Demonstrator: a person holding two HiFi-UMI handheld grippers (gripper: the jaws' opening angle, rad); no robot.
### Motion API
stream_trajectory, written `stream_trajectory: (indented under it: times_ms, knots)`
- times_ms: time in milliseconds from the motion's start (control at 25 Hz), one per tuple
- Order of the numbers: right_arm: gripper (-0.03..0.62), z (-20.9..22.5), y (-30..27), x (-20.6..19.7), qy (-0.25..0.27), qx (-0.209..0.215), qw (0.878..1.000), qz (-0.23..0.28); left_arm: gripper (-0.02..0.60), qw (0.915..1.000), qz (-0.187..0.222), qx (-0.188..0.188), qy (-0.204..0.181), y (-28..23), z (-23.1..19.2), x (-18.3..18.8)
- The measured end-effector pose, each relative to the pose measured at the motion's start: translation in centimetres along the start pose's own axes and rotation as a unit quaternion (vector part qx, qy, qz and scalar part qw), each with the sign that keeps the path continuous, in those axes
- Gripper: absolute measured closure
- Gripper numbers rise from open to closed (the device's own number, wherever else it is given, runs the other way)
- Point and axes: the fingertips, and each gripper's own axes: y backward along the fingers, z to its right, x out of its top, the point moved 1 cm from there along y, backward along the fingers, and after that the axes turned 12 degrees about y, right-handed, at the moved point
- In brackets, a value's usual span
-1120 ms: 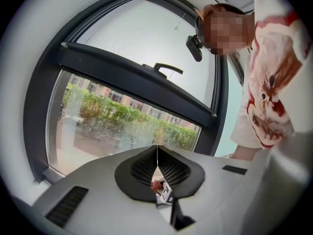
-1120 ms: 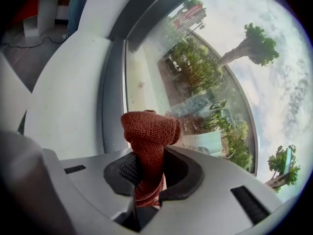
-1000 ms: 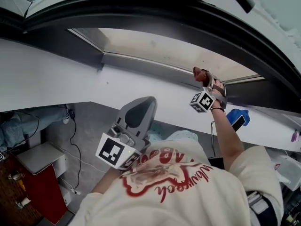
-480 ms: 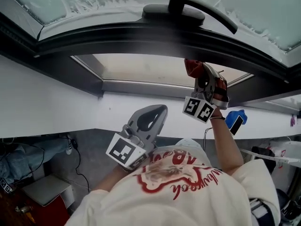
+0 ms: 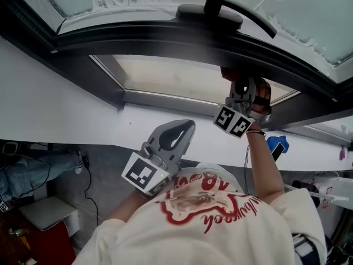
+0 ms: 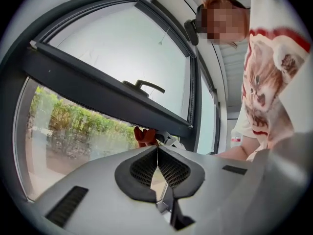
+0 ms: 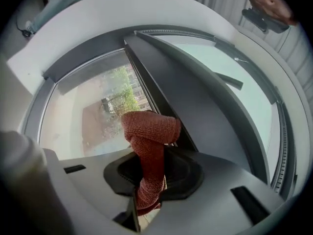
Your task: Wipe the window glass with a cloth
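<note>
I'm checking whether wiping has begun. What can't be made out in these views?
- Head view: the cloth is mostly behind the right gripper and the dark window frame; contact with the glass cannot be told.
- Left gripper view: the cloth is small, half hidden by the left gripper.
- Head view: a blue object beside the forearm is too small to identify.

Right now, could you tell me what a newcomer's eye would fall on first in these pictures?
The red cloth stands out first, clamped between the jaws of the right gripper and held up at the dark window frame beside the lower pane. Next comes the black handle on the sash above. The left gripper is low by the person's chest, jaws together and empty.
</note>
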Motion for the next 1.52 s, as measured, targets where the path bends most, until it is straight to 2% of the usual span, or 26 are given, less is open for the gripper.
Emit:
stream_trajectory:
  times_ms: [360,560,680,800,960,1040,1160,1320,1520]
  knots:
    - [0.519,-1.2,-1.1,0.2,-0.019,0.035,0.999,0.036,0.560,0.9988,0.005,0.049,0.000,-1.0,0.9,-0.8]
    - [0.519,-2.7,-1.1,0.1,-0.026,0.055,0.997,0.053,0.560,0.9962,0.006,0.086,0.012,-0.5,1.0,-2.3]
    - [0.519,-2.9,-1.0,0.2,-0.035,0.055,0.996,0.054,0.560,0.9954,0.001,0.094,0.015,0.0,1.2,-3.2]
    - [0.519,-3.5,-0.9,0.2,-0.034,0.056,0.997,0.052,0.560,0.9960,-0.005,0.088,0.015,0.5,1.2,-3.6]
    - [0.522,-4.5,-0.6,0.2,-0.025,0.049,0.997,0.045,0.560,0.9978,-0.020,0.061,0.018,1.0,-0.1,-3.6]
    - [0.523,-4.9,-0.8,0.1,-0.023,0.050,0.998,0.035,0.560,0.9982,-0.025,0.046,0.030,1.2,-1.2,-3.1]
    - [0.523,-5.4,-0.9,0.0,-0.034,0.052,0.998,0.011,0.560,0.9987,-0.037,0.024,0.026,1.8,-2.5,-2.5]
    - [0.523,-6.1,-0.8,-0.2,-0.023,0.046,0.999,0.007,0.560,0.9977,-0.047,0.019,0.046,2.2,-3.9,-2.7]
    - [0.525,-7.2,-0.7,-0.3,-0.022,0.048,0.999,0.003,0.560,0.9976,-0.044,0.021,0.049,2.4,-3.6,-2.6]
